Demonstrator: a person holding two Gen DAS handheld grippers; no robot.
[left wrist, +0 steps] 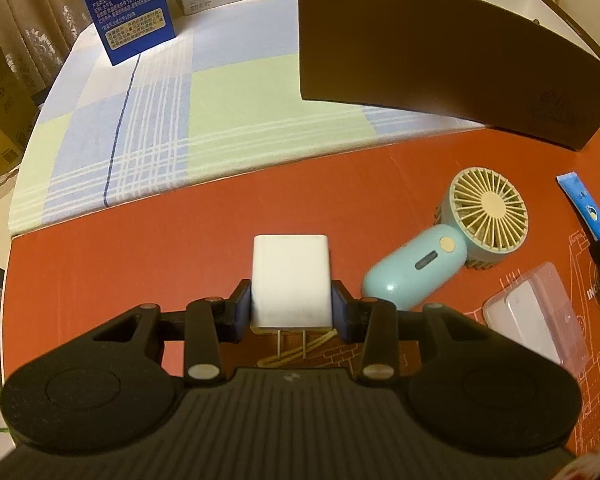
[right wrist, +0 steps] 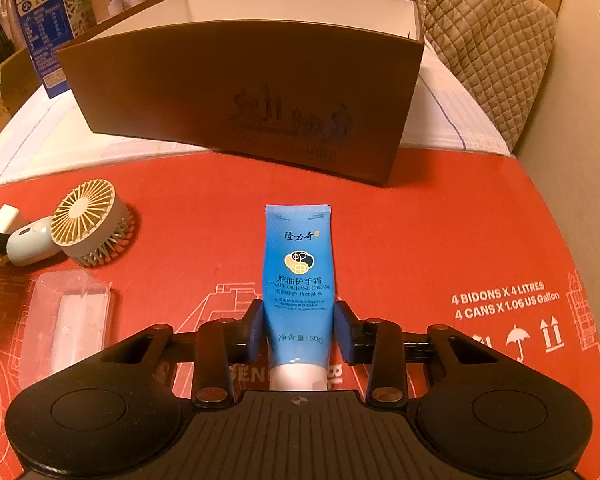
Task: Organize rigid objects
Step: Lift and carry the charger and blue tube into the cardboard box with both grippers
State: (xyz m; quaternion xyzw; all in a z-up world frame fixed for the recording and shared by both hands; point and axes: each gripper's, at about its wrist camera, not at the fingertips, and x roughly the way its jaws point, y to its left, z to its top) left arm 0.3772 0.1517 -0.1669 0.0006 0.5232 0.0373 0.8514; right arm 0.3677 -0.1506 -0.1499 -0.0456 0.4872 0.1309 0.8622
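at the bottom centre of the left wrist view the left gripper (left wrist: 292, 307) has its jaws clamped on the white charger (left wrist: 290, 278), pads on its two side faces, prongs pointing back toward the camera. at the bottom centre of the right wrist view the right gripper (right wrist: 299, 330) has its jaws closed on the lower part of the blue hand cream tube (right wrist: 298, 276), cap end toward the camera.

both things seem lifted just clear of the red cardboard sheet (left wrist: 140, 260) that covers the tabletop. keep both grips steady; the tube is soft, so squeezing harder would only dent it.

further out, at the right of the left view, the mint handheld fan (left wrist: 452, 240) and the clear plastic case (left wrist: 536, 316) lie on the sheet, waiting.

at the top of both views stands the brown open box (right wrist: 240, 92), probably the destination. its front wall is tall, so each load should rise above the rim before crossing, then go down inside before release. take one hand at a time to avoid a clash over the opening.
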